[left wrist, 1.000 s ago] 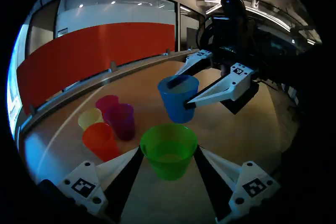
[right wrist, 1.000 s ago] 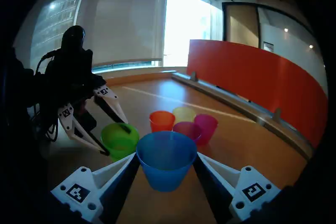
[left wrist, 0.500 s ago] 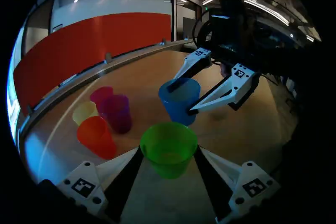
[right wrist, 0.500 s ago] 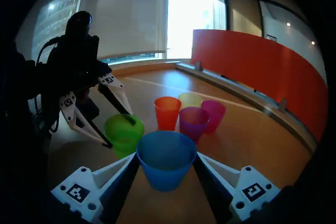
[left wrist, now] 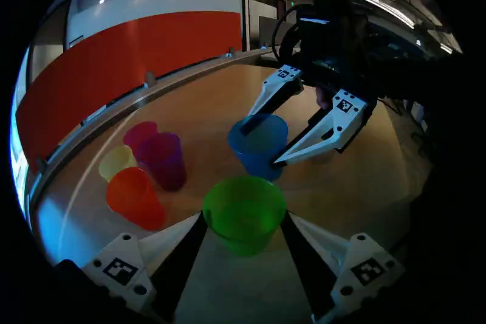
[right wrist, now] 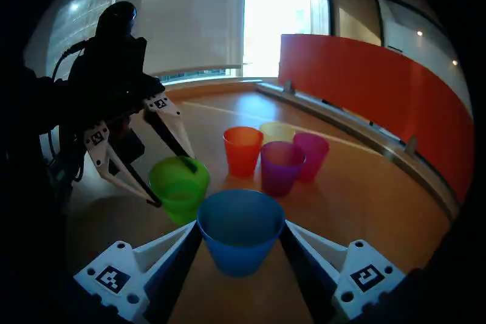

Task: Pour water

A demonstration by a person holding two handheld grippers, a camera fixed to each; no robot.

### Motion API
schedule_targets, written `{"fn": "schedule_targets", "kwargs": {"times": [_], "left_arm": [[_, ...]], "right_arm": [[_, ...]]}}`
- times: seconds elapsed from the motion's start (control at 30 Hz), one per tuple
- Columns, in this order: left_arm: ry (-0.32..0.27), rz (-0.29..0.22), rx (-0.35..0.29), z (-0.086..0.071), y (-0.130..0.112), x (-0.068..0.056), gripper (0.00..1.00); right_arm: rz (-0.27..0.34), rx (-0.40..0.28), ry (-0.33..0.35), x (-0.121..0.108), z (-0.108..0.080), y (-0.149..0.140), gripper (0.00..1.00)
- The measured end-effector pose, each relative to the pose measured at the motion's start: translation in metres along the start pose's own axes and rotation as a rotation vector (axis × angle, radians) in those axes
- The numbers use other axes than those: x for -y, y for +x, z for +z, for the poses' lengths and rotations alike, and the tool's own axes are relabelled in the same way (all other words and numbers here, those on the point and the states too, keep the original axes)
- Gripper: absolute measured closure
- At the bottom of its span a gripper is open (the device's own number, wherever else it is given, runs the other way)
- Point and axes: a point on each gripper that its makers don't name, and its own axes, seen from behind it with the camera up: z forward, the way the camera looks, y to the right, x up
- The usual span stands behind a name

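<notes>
My left gripper (left wrist: 243, 214) is clamped on the green cup (left wrist: 244, 230), one finger pressing each side just under the rim. The right gripper (right wrist: 241, 225) grasps the blue cup (right wrist: 240, 239) the same way. Both cups stand upright, long axis vertical, mouths up. I cannot tell whether either holds water, or whether their bases touch the table (left wrist: 346, 190).

In the left gripper view the blue cup sits just beyond the green one and slightly to its right, the rims near each other but apart. In the right gripper view the green cup lies ahead and to the left.

To the left in the left gripper view four more cups cluster upright: orange (left wrist: 133, 199) nearest, purple (left wrist: 163, 160) behind it, then yellow (left wrist: 115, 163) and magenta (left wrist: 138, 135), packed close together. They are near the green cup but not touching it.

Bare wood lies open on the opposite side of the held cups and past the blue cup. Behind the cluster a raised rail (left wrist: 121, 111) runs along the table's edge, with a red panel (left wrist: 121, 62) beyond it.
</notes>
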Motion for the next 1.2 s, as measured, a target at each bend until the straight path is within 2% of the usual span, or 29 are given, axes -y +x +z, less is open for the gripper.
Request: {"fn": "schedule_targets", "kwargs": {"times": [0.7, 1.2], "left_arm": [[-0.014, -0.010, 0.022, 0.004, -0.009, 0.001, 0.15], [-0.012, -0.005, 0.032, 0.004, -0.011, 0.001, 0.15]], "right_arm": [[0.011, 0.038, 0.018, 0.004, 0.008, -0.019, 0.10], [0.024, 0.049, 0.012, 0.006, 0.003, -0.025, 0.09]]}}
